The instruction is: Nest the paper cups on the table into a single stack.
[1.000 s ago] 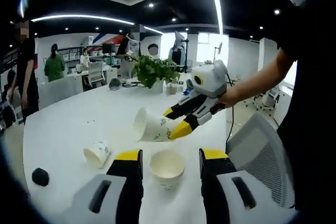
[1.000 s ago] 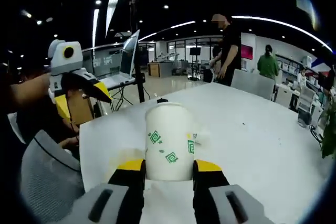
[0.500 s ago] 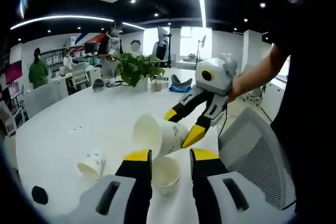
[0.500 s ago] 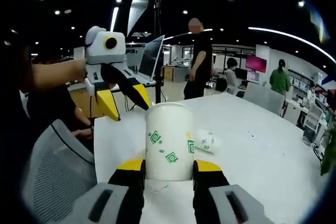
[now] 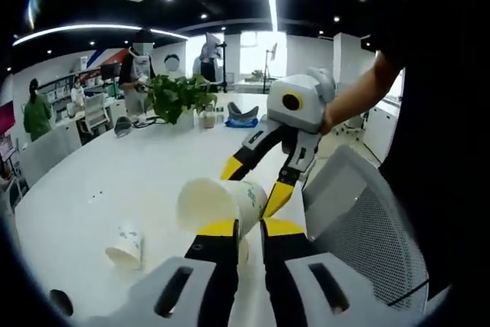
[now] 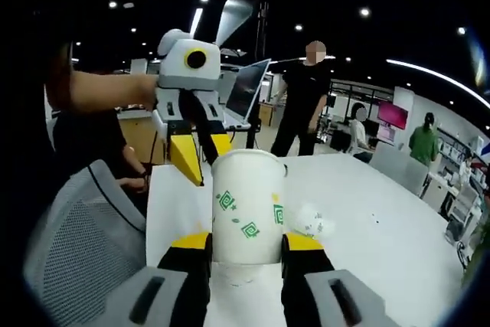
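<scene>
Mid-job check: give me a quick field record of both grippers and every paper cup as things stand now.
right gripper: shut on white paper cup with green swirls, cup held sideways, mouth toward the left gripper
left gripper: jaws nearly closed over second white paper cup standing on white table; grip unclear
tipped paper cup: lying on table, untouched
stack: not yet formed

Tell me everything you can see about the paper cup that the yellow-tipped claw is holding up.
The held paper cup is white, matte paper, with small green square-spiral marks on its side. The right gripper clamps it by the base end, one jaw on each side. In the left gripper view the held paper cup lies tilted on its side in the air above the white table, its open mouth turned toward that camera, just above the left gripper.
</scene>
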The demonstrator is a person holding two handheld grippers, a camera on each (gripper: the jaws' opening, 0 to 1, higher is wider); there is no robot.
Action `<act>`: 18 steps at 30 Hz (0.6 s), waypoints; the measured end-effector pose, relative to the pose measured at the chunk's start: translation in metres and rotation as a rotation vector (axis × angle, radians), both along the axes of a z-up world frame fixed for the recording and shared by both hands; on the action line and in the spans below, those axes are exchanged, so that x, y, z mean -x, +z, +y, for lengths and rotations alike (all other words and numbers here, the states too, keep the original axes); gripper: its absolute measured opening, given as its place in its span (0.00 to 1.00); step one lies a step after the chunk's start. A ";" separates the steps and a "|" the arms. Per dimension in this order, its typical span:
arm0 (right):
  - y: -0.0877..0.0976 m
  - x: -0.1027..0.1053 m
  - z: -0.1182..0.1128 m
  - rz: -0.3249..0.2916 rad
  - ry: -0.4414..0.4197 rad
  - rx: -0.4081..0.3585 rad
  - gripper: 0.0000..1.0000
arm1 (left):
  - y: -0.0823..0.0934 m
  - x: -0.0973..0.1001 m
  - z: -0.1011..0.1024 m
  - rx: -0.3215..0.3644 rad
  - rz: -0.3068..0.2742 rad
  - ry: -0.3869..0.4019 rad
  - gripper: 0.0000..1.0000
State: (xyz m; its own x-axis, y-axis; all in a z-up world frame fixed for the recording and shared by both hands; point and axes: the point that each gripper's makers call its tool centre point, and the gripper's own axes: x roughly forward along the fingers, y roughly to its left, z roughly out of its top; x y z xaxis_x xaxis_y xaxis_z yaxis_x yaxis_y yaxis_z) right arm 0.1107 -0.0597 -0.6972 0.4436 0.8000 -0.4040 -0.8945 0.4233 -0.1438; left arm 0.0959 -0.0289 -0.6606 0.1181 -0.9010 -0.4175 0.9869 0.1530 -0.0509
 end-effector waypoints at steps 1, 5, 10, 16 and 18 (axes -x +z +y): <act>0.000 0.002 0.001 -0.015 0.012 0.007 0.34 | 0.000 0.002 0.000 -0.001 0.004 -0.010 0.06; -0.005 0.005 0.002 -0.040 0.036 0.044 0.34 | 0.000 0.007 -0.002 -0.002 0.004 -0.043 0.00; -0.009 0.008 0.002 -0.042 0.050 0.064 0.34 | -0.003 0.015 -0.005 -0.026 -0.017 -0.088 0.00; -0.010 0.010 0.001 -0.034 0.048 0.063 0.34 | -0.004 0.016 -0.005 -0.038 -0.032 -0.097 0.00; -0.009 0.008 0.000 -0.040 0.030 0.060 0.35 | -0.003 0.015 -0.006 -0.043 -0.043 -0.099 0.00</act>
